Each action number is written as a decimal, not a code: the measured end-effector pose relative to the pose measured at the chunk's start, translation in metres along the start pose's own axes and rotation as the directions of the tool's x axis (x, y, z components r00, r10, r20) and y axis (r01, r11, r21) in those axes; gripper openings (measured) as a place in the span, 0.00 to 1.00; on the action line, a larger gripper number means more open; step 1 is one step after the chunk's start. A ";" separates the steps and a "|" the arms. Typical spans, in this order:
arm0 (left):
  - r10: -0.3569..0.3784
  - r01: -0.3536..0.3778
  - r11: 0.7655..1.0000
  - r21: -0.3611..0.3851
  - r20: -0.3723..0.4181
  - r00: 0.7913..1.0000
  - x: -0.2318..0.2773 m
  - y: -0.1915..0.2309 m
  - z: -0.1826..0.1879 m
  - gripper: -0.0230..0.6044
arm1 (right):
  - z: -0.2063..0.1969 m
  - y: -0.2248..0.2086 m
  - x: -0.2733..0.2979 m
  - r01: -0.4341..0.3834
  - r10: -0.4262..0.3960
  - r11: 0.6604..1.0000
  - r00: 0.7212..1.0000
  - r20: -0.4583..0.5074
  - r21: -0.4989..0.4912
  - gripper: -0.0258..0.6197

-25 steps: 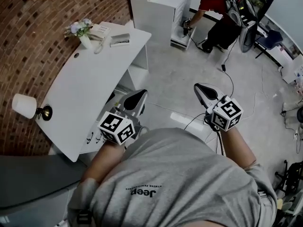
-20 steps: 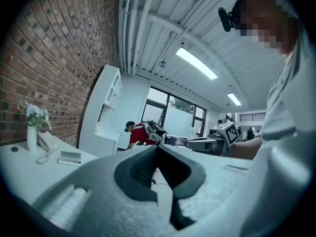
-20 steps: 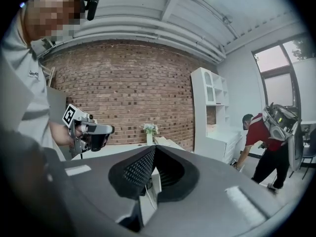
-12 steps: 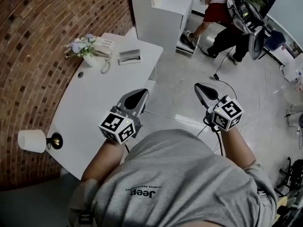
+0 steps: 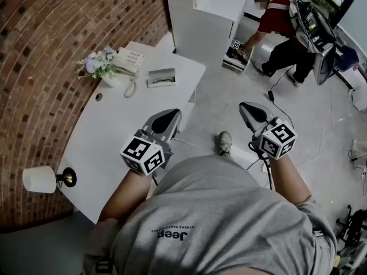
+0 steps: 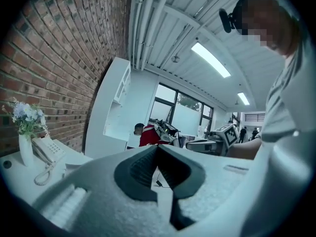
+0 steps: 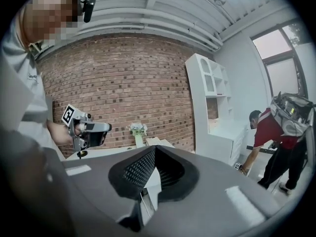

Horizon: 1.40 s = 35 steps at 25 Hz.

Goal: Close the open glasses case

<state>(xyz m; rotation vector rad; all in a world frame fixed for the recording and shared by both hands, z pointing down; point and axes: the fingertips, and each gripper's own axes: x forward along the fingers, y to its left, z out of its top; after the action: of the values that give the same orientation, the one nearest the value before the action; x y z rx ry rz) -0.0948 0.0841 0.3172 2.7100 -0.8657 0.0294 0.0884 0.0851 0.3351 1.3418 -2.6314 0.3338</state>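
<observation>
Both grippers are closed and empty. In the head view the left gripper [image 5: 166, 119] sits at centre left and the right gripper [image 5: 250, 112] at centre right, each with its jaws pressed together and nothing in them. Both are held out in front of the person's grey shirt. The left one is over the near edge of the white desk [image 5: 109, 136], the right one over bare floor. The glasses case [image 5: 161, 78] lies open on the desk towards the upper middle of the frame, beside a telephone [image 5: 129, 59] and a vase of flowers [image 5: 98, 67]. It is well apart from both grippers.

In the left gripper view the left gripper [image 6: 157, 147] shows its jaws meeting at lower centre with only the room visible beyond them. The telephone [image 6: 45, 152] and the flowers [image 6: 24, 117] stand at the left edge.

In the right gripper view the right gripper [image 7: 154, 148] is likewise shut on nothing, and the flowers [image 7: 137, 129] show small against the brick wall.

Judging from this, the task has not begun: the case is untouched with its lid up. What remains is the whole approach, then pushing the lid down.
</observation>
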 end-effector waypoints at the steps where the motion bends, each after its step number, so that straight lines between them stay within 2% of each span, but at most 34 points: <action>1: 0.019 -0.019 1.000 0.002 0.001 1.000 0.009 0.006 0.001 0.03 | 0.002 -0.012 0.010 -0.023 0.023 1.000 1.000 0.001 -0.005 0.05; 6: 0.094 -0.094 0.995 0.017 0.025 0.995 0.075 0.036 0.010 0.03 | 0.010 -0.086 0.047 -0.097 0.097 0.995 0.995 0.004 -0.022 0.05; 10: 0.167 -0.168 0.986 0.007 0.066 0.984 0.145 0.061 0.035 0.03 | 0.039 -0.158 0.085 -0.185 0.186 0.981 0.983 0.002 -0.053 0.05; 14: 0.198 -0.198 0.980 -0.011 0.090 0.976 0.214 0.075 0.059 0.03 | 0.066 -0.219 0.106 -0.241 0.241 0.968 0.970 -0.015 -0.075 0.05; 18: 0.205 -0.205 0.979 -0.003 0.087 0.975 0.265 0.084 0.073 0.03 | 0.076 -0.261 0.122 -0.268 0.268 0.960 0.963 -0.015 -0.078 0.05; 22: 0.195 -0.195 0.981 0.002 0.064 0.979 0.293 0.097 0.075 0.03 | 0.075 -0.279 0.138 -0.279 0.279 0.958 0.960 -0.020 -0.062 0.05; 27: 0.166 -0.166 0.986 -0.009 0.043 0.985 0.316 0.127 0.076 0.03 | 0.083 -0.292 0.162 -0.252 0.251 0.966 0.968 -0.013 -0.052 0.05; 31: 0.106 -0.106 0.994 -0.017 0.021 0.994 0.322 0.151 0.076 0.03 | 0.088 -0.291 0.180 -0.187 0.187 0.981 0.982 -0.017 -0.058 0.05; 35: 0.037 -0.037 0.999 0.002 -0.005 0.999 0.324 0.168 0.076 0.03 | 0.086 -0.287 0.190 -0.130 0.130 0.991 0.991 0.002 -0.015 0.05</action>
<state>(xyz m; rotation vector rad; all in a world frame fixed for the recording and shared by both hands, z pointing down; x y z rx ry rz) 0.0692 -0.2500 0.3250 2.6945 -0.9155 0.0451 0.2069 -0.2490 0.3343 1.1695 -2.7248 0.3294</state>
